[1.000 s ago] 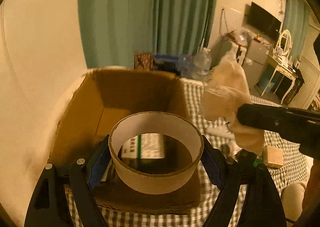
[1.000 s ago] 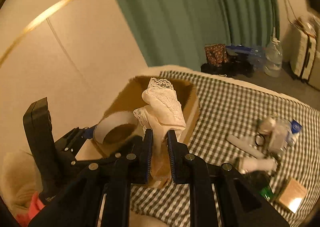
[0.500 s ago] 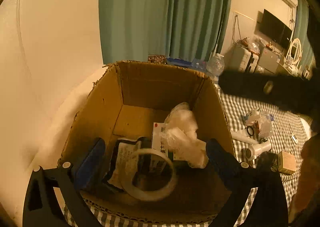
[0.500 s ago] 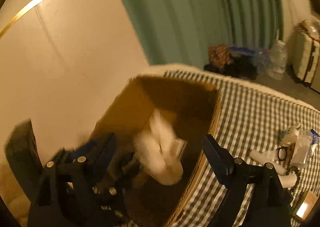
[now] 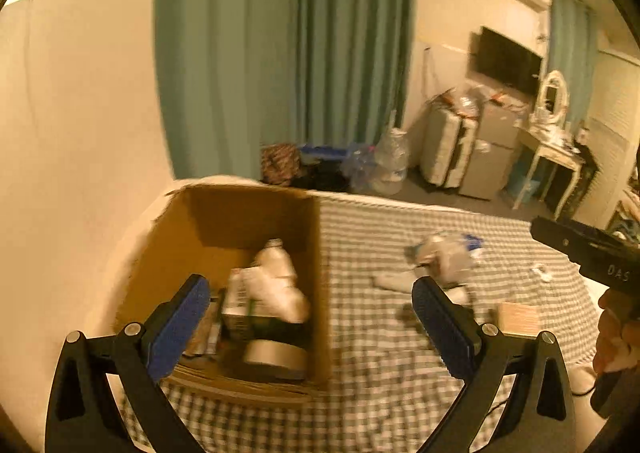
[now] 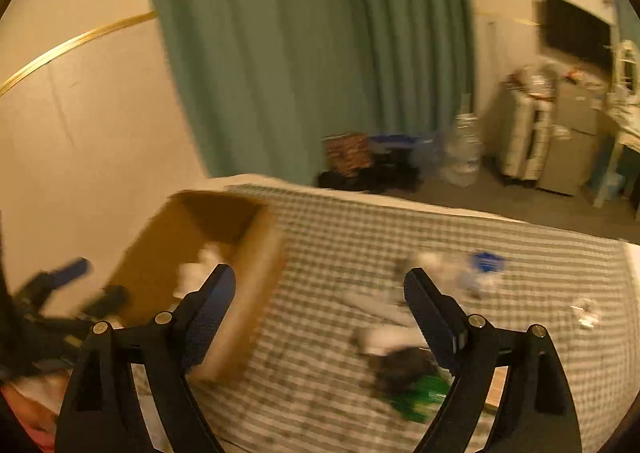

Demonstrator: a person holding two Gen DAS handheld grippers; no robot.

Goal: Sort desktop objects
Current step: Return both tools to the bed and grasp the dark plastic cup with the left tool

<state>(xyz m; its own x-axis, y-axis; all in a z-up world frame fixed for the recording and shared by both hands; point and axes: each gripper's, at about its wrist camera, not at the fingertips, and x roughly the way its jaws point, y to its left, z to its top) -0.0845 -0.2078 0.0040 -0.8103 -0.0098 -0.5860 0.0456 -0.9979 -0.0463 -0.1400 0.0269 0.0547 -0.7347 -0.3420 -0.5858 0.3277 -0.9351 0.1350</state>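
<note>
An open cardboard box (image 5: 320, 293) stands at the left end of the checked cloth (image 5: 360, 221). Inside it lie a tape roll (image 5: 276, 359), a white lace cloth (image 5: 280, 281) and a green-and-white carton (image 5: 240, 301). My left gripper (image 5: 310, 289) hangs open above the box's right wall, with nothing between its pads. My right gripper (image 6: 320, 277) is open too, over the cloth just right of the box (image 6: 256, 273). Past the right gripper lie blurred loose items: a white tube (image 6: 384, 333), a dark object (image 6: 404, 369) and a clear packet with blue print (image 6: 484, 265).
A small wooden block (image 5: 518, 317) lies near the cloth's front right. A hand (image 5: 616, 337) holds the right gripper's body at the right edge. A cream wall is left of the box. Beyond the far edge stand a green curtain (image 5: 280, 53), bags and a water bottle (image 5: 392, 161).
The left gripper let go of the tape roll and the right let go of the lace cloth; both now lie in the box. Both grippers opened wide, drew back and swung right.
</note>
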